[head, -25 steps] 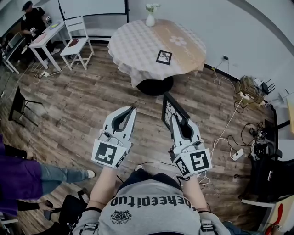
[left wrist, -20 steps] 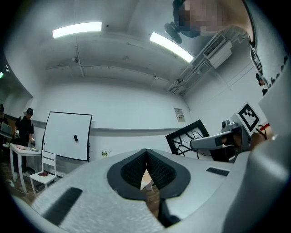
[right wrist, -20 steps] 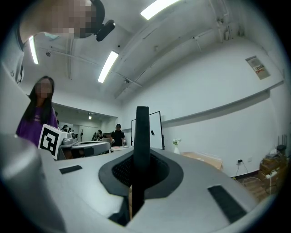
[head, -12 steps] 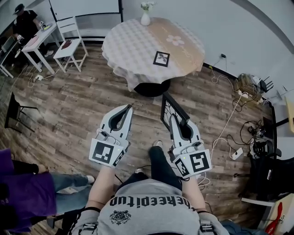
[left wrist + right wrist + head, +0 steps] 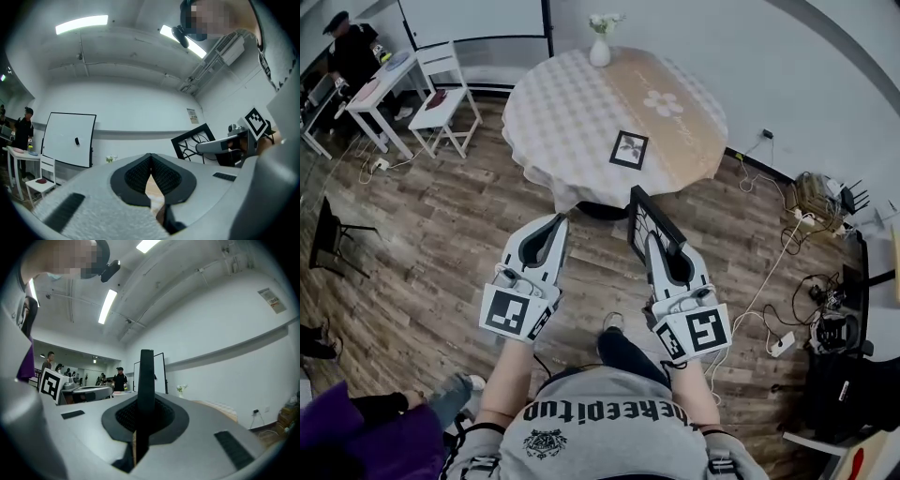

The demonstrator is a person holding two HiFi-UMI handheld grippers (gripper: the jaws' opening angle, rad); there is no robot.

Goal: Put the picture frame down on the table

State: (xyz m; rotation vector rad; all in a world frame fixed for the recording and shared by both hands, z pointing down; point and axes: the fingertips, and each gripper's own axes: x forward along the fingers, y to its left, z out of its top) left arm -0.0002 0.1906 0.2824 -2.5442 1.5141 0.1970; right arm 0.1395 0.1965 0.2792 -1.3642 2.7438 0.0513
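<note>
- my right tongs (image 5: 656, 242) are clamped on the lower edge of the picture frame (image 5: 645, 216). it stands on edge, rising up and forward out of the tips, with its thin side toward that pair's camera.
- my left tongs (image 5: 553, 225) are pressed together with nothing in them. they sit level with the right pair, off to its left and apart from the frame.
- the surface (image 5: 572, 103), round and cloth-covered, lies straight ahead of both tongs. its near rim looks close beyond the frame's top edge.
- i judge the coming move is forward over that rim, then tipping the frame's broad face down flat.
- a small picture (image 5: 629, 149) lies ahead of the right tongs near the rim, about where i would land, so i'd aim beside it.
- a vase (image 5: 600, 47) stands at the far rim, well apart from the tongs.
- cables (image 5: 764, 272) trail on the floor to the right of the right tongs, and a white chair (image 5: 441, 94) stands far ahead-left.
</note>
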